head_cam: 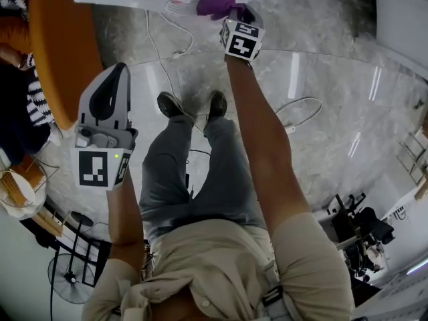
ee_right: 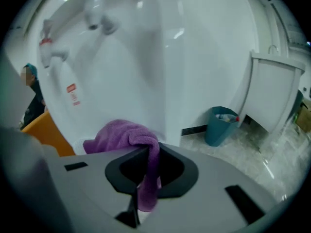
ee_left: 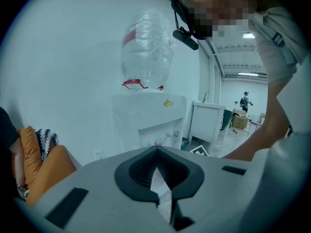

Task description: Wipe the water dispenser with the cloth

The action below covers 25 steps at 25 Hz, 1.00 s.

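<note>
Right hand-held gripper (ee_right: pixel 145 176): we find its dark ribbed jaws closed on a purple cloth (ee_right: pixel 124 135). The cloth is a soft, napped terry. One fold hangs down through the jaw gap and the rest is bunched in a rounded heap just ahead of the jaws. This bunch sits close against the smooth, glossy white front panel of the water dispenser (ee_right: pixel 146 47). We cannot confirm actual contact. Two taps (ee_right: pixel 99 18) project from the recess higher up the panel.

Left hand-held gripper (ee_left: pixel 163 191): we find its jaws drawn together with nothing between them, leaving only a thin diamond-shaped slit. In the head view it is held well apart from the dispenser, at the person's left side. Its grey shell is matt plastic and it carries a square-marked cube.

From the left gripper view, the dispenser reads as a white boxy cabinet with a recessed tap bay. A clear, ribbed, inverted water bottle (ee_left: pixel 146 47) sits on top of it.

Surroundings noted:
- A polished, grey-veined marble floor (head_cam: pixel 321 92).
- A teal waste bin (ee_right: pixel 221 125) standing beside a white cabinet (ee_right: pixel 272 91).
- A rounded orange cushion (head_cam: pixel 57 45) to the left.
</note>
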### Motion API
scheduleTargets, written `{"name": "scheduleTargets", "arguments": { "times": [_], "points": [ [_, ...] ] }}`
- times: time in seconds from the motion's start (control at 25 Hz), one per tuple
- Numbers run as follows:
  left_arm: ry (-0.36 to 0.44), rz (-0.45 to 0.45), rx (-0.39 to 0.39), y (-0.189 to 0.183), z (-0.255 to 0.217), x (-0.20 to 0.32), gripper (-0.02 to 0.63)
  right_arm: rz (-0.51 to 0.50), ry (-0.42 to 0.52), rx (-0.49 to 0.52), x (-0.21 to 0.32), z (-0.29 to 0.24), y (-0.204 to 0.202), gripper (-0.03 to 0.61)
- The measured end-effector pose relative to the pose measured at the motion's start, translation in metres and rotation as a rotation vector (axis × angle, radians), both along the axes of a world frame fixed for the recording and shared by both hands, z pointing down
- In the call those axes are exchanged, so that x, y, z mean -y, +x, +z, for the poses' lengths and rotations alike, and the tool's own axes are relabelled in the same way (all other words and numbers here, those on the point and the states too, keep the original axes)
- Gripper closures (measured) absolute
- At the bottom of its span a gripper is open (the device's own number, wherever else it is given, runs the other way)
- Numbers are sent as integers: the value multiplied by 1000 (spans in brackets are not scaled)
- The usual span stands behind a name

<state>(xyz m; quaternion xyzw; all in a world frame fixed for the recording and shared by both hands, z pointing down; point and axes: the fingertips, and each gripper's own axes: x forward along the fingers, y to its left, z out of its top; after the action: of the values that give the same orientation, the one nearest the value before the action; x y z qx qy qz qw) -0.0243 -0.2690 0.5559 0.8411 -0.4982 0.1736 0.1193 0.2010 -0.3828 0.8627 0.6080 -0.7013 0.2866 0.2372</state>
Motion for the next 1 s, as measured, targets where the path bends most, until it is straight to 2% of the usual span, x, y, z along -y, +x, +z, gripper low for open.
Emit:
{"name": "scheduleTargets", "arguments": {
  "times": [0.12,0.2,0.52,1.0],
  "points": [
    [0,13,3,9,-4,4,598,122,-7,14,11,-8,51,540],
    [0,24,3,17,-6,6,598,147,9,30,17,-17,68,540],
    [11,62,0,46,-25,14,598,94,135,17,23,-82,72,540],
    [43,57,-12,50,-65,19,598,59,307,-2,28,-194,72,540]
  ]
}}
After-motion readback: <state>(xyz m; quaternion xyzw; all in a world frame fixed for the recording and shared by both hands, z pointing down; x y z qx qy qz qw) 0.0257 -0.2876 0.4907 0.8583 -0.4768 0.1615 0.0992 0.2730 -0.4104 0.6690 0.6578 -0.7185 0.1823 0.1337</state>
